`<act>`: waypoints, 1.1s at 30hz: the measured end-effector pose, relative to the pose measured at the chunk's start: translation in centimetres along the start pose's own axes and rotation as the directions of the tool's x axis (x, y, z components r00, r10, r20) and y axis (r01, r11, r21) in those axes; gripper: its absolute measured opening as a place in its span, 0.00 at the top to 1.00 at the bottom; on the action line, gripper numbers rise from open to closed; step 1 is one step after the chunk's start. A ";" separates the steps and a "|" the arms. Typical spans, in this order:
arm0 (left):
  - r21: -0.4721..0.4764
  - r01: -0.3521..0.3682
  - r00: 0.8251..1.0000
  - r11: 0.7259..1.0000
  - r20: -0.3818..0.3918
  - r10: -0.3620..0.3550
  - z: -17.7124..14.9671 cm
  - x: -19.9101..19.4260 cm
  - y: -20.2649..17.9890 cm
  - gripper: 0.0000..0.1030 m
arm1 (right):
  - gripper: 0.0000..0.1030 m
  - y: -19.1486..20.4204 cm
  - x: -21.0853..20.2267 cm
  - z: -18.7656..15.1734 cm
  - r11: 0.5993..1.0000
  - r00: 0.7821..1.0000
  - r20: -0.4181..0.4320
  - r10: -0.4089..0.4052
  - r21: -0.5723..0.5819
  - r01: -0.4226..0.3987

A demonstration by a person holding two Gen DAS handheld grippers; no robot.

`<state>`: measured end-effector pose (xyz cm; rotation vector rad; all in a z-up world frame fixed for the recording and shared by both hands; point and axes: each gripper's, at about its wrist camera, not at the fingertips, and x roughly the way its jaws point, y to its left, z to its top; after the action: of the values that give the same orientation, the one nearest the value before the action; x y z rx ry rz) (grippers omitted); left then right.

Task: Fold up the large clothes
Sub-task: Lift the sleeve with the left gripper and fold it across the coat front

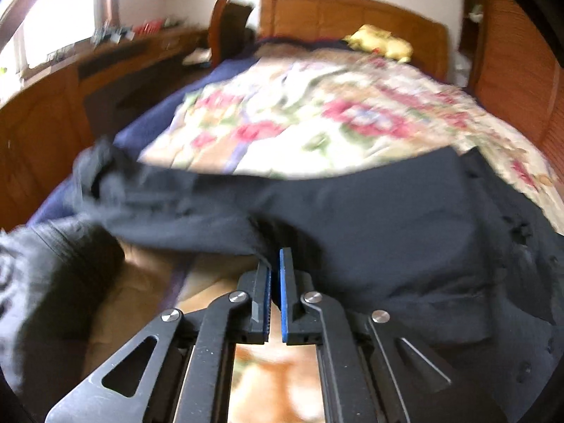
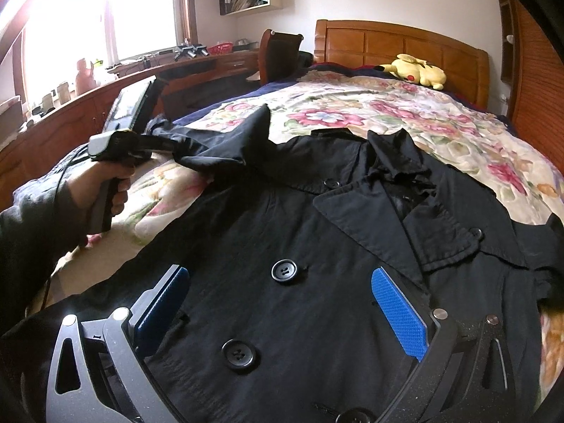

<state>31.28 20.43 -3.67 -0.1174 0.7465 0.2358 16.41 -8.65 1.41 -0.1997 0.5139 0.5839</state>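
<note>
A black double-breasted coat (image 2: 299,232) with large black buttons lies front up on the flowered bedspread (image 2: 370,112). Its collar (image 2: 398,172) points toward the headboard. My left gripper (image 1: 275,264) is shut on the coat's left sleeve (image 1: 197,204) and holds it lifted above the bed; the view is blurred. In the right wrist view the left gripper (image 2: 141,144) shows at the left, held in a hand, with the sleeve (image 2: 211,151) stretched from it. My right gripper (image 2: 278,303) is open, its blue pads (image 2: 398,313) spread above the coat's buttoned front, holding nothing.
A wooden headboard (image 2: 398,46) and a yellow plush toy (image 2: 416,67) are at the far end of the bed. A wooden desk (image 2: 105,105) with clutter runs along the left under a bright window. A chair (image 2: 278,53) stands by the bed's far left corner.
</note>
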 end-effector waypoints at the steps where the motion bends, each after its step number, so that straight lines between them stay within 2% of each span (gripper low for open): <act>1: 0.016 0.015 1.000 1.000 0.020 -0.015 0.3 -1.1 -0.8 0.96 | 0.00 0.0 -0.1 0.0 1.000 1.000 0.003 0.000 0.001 0.000; 6: 0.130 0.108 0.989 0.986 0.085 -0.119 0.6 -6.9 -5.8 0.96 | 0.00 -0.6 -1.0 -0.1 1.000 1.000 0.016 -0.017 0.007 0.016; 11: 0.228 0.173 0.976 0.958 0.093 -0.199 -1.1 -11.0 -10.1 0.96 | 0.00 -1.4 -2.2 -0.5 0.999 0.999 0.029 -0.041 0.027 0.040; 17: 0.299 0.165 0.980 0.940 0.055 -0.190 -4.4 -12.2 -12.2 0.96 | 0.00 -1.2 -2.9 -1.5 0.998 0.998 0.023 -0.061 0.016 0.061; 22: 0.313 0.157 0.984 0.937 0.025 -0.174 -6.8 -12.6 -11.6 0.93 | 0.00 -0.9 -3.3 -2.1 0.998 0.998 0.004 -0.070 -0.005 0.070; 29: 0.260 0.181 0.981 0.949 0.023 -0.194 -8.2 -14.4 -9.7 0.61 | 0.00 -0.9 -4.1 -2.0 0.999 0.999 0.008 -0.049 -0.011 0.049; 31: 0.251 0.182 0.980 0.951 0.036 -0.197 -8.2 -15.1 -8.6 0.59 | 0.00 -0.8 -4.2 -2.1 0.999 0.999 0.007 -0.047 -0.018 0.047; 33: 0.242 0.172 0.982 0.955 0.037 -0.186 -8.2 -15.1 -7.7 0.51 | 0.00 -0.6 -4.1 -2.1 0.999 0.999 0.005 -0.046 -0.025 0.046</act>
<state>17.11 8.87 0.88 0.0496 0.6948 -0.0245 12.93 -11.80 1.74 -0.2333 0.4966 0.5463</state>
